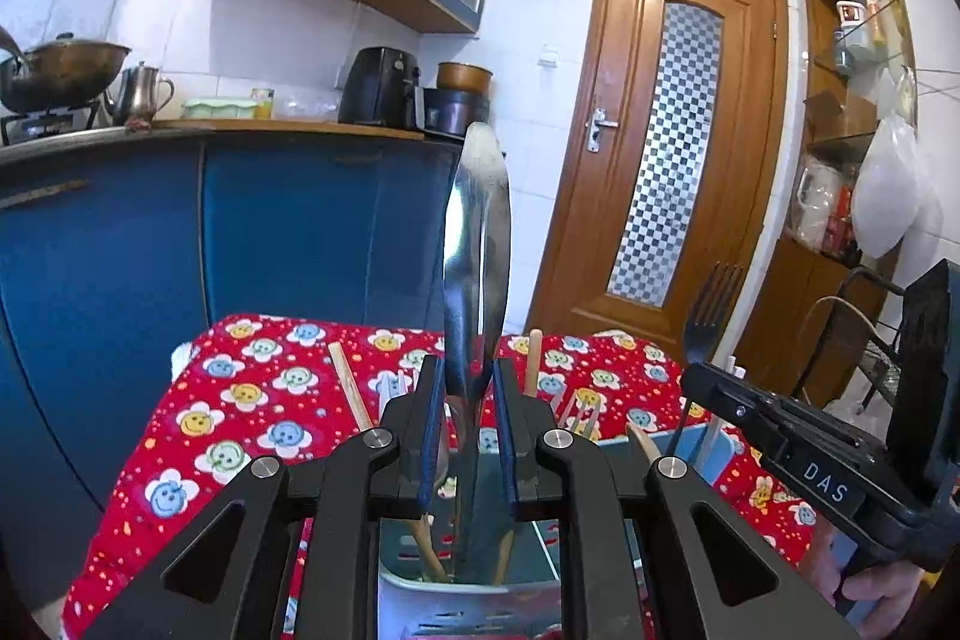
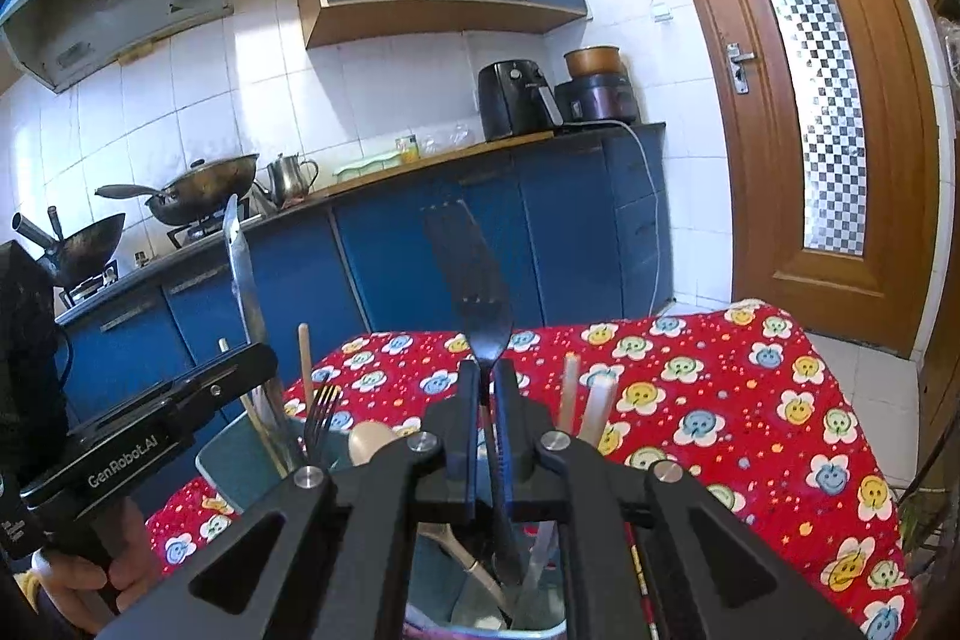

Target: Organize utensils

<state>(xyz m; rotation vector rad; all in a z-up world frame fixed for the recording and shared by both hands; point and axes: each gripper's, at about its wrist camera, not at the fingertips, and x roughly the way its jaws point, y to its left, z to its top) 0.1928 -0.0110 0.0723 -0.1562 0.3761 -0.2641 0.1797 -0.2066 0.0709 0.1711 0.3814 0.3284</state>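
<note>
The left gripper [image 1: 468, 388] pinches a knife [image 1: 477, 244] upright over the utensil holder [image 1: 480, 598]; the right gripper [image 2: 487, 388] pinches a dark fork [image 2: 474, 280]. Both are being placed in; next, lower and release.

Upright steel knife [image 1: 477, 244] (fork [image 2: 480, 304] too)

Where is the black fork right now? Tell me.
The black fork stands upright, clamped in the right gripper over the utensil holder on the red flowered tablecloth; the left wrist view shows it at right.
</note>
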